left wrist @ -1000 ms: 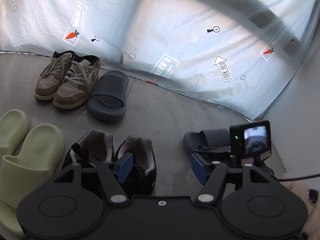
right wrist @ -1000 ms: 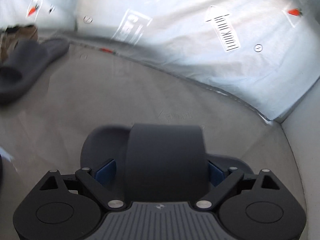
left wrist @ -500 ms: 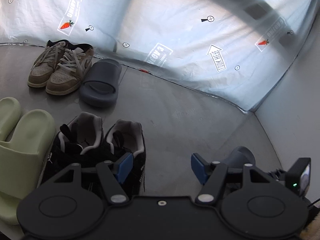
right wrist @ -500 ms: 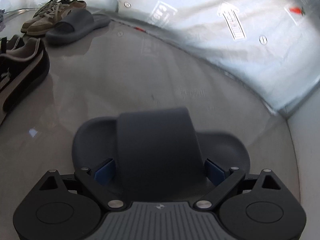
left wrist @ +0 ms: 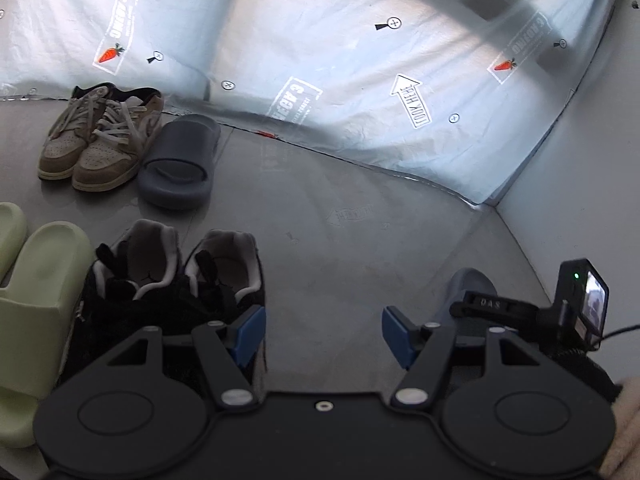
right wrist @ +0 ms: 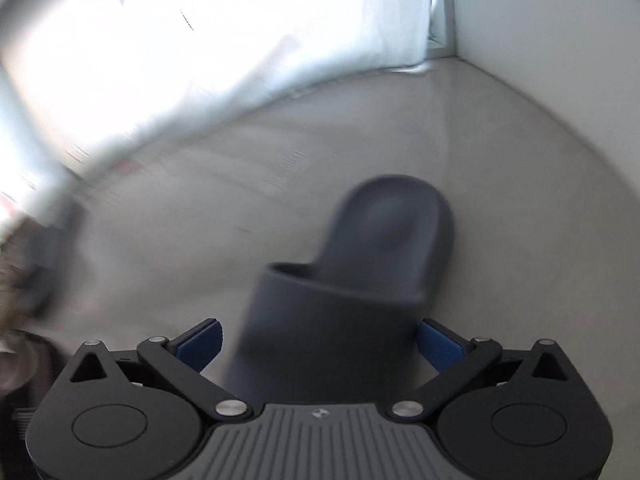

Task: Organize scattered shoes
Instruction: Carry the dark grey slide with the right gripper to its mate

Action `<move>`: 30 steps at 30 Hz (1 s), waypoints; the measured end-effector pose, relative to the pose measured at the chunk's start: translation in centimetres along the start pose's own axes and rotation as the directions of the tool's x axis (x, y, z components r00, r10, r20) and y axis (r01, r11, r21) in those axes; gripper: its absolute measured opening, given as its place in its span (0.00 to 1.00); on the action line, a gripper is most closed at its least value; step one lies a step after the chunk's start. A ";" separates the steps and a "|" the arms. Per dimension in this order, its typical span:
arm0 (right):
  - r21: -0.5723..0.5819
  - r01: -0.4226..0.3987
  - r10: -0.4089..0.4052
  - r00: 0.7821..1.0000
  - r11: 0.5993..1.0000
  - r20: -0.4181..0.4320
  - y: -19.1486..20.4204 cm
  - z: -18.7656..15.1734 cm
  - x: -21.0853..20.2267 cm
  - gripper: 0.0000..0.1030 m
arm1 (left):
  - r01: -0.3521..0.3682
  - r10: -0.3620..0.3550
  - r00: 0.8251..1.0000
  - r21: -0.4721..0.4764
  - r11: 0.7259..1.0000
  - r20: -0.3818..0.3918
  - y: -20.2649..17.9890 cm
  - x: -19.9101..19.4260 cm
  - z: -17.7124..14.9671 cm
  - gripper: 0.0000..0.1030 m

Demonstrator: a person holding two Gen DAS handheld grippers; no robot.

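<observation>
While its jaws are opening, the right tool (right wrist: 318,338) straddles a dark grey slide (right wrist: 360,280) resting on the grey floor (right wrist: 200,216); the left pad stands clear of the strap, the right pad's contact cannot be told. Left tool (left wrist: 323,334): released, part open, nothing between its pads, just beside black sneakers (left wrist: 172,276). Farther off: matching grey slide (left wrist: 180,164) beside tan sneakers (left wrist: 100,136).

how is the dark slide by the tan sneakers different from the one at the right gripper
The far slide lies flat beside the tan sneakers, part of a tidy row; the near slide sits alone near the white wall. The far slide has no gripper around it; the near slide sits between the pads of the right gripper, whose jaws are opening. Both look like the same dark grey-blue slide.
</observation>
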State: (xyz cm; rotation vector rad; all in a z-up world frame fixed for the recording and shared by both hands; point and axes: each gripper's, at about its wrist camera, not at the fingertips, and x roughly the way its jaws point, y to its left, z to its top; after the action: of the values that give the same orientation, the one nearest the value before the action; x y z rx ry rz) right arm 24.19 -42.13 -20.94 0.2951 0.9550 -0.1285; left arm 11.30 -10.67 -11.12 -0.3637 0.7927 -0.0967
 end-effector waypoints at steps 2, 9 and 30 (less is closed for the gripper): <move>-0.018 0.020 -0.020 1.000 1.000 0.002 1.0 0.5 0.8 1.00 | -0.023 0.023 1.000 -0.021 1.000 0.016 0.6 -0.6 -0.1 0.63; -0.190 -0.094 0.090 0.995 0.977 -0.031 2.9 0.6 1.1 1.00 | -0.093 0.097 0.995 -0.098 0.991 0.036 2.1 -2.0 -0.6 0.64; -0.497 -0.276 0.276 0.958 0.823 -0.076 16.9 2.0 5.7 1.00 | -0.083 0.092 0.993 -0.112 0.990 0.078 7.3 -3.6 0.7 0.64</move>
State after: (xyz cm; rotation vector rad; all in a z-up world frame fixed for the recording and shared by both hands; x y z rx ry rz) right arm 33.02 -26.48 -21.31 -0.0562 0.9016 0.3896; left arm 8.96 -2.83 -10.84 -0.4322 0.7328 0.0435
